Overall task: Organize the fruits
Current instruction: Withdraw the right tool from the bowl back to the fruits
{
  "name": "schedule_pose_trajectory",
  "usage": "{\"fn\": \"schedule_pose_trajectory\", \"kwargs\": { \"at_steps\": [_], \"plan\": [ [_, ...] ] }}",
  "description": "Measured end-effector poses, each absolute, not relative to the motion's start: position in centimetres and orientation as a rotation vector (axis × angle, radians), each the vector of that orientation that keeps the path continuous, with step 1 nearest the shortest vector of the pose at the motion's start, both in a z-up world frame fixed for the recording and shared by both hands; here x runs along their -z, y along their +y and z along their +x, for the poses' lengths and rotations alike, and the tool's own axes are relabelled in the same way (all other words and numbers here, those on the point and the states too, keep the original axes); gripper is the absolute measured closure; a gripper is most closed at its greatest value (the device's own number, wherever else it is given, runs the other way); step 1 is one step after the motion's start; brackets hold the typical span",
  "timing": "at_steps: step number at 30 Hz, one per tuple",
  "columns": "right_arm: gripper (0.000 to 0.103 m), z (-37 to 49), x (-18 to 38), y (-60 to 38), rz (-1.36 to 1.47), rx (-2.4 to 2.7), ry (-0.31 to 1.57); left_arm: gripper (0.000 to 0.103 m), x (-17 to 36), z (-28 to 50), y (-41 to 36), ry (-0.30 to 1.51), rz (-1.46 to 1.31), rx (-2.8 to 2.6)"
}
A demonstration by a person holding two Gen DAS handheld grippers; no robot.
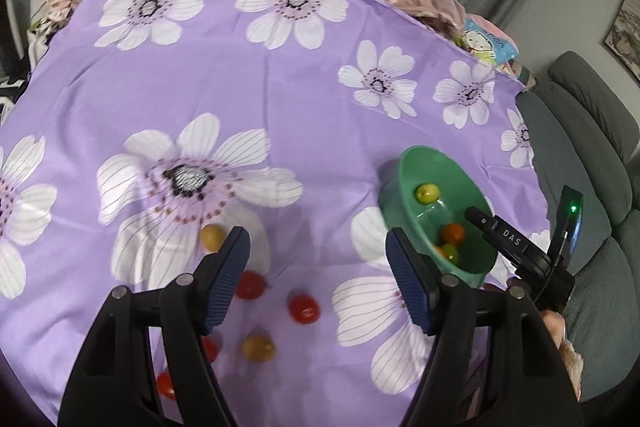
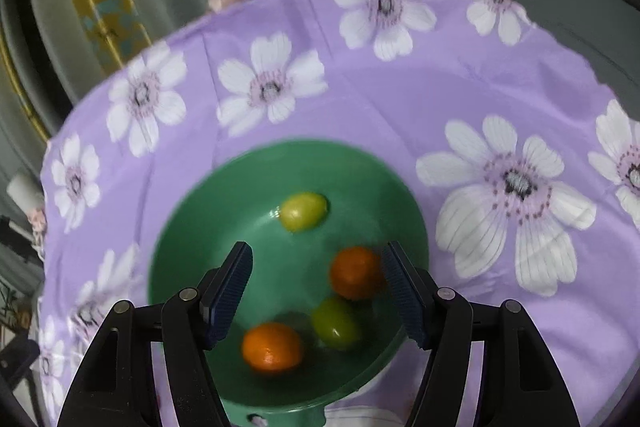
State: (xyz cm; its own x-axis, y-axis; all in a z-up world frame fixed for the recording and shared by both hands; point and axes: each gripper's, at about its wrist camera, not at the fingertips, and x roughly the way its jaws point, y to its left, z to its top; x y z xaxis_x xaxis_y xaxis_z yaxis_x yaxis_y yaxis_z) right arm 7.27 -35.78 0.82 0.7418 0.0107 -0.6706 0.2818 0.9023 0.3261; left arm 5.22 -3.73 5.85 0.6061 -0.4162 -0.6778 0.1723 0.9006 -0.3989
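**A:** Grey curtains behind, a sofa off to the side, and a purple cloth (image 1: 280, 87) with big white flowers spread over the worktop. Where do we stand?

**B:** Partway, I'd say. The green bowl (image 2: 192, 227) sits right under the right gripper (image 2: 316, 287), and four fruits are in it: two orange ones, one near the right-hand pad (image 2: 354, 273) and one low between the fingers (image 2: 272, 347), plus two yellow-green ones (image 2: 304, 211).

**A:** Is that gripper carrying anything?

**B:** No, jaws apart, nothing between the pads. It hangs over the bowl.

**A:** And the left gripper (image 1: 318, 279)?

**B:** Also wide apart and bare. It points down at the loose fruit on the cloth: a red tomato (image 1: 304, 309) between its fingers, a yellowish fruit (image 1: 258, 347) just below that, another yellow one (image 1: 212, 237) beyond its left fingertip, and more red ones partly hidden behind the left finger.

**A:** So about half left?

**B:** Roughly; five or six to gather, by my count. The bowl lies to that gripper's right.
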Motion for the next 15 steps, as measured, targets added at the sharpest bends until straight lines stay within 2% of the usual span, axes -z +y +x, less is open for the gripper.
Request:
{"fn": "schedule_pose_trajectory", "kwargs": {
  "at_steps": [15],
  "plan": [
    [0.035,6.2,-0.1,-34.1,0.329,0.140,0.744,0.032,-3.0,3.1,-0.1,0.926,-0.322,0.236]
  ]
}}
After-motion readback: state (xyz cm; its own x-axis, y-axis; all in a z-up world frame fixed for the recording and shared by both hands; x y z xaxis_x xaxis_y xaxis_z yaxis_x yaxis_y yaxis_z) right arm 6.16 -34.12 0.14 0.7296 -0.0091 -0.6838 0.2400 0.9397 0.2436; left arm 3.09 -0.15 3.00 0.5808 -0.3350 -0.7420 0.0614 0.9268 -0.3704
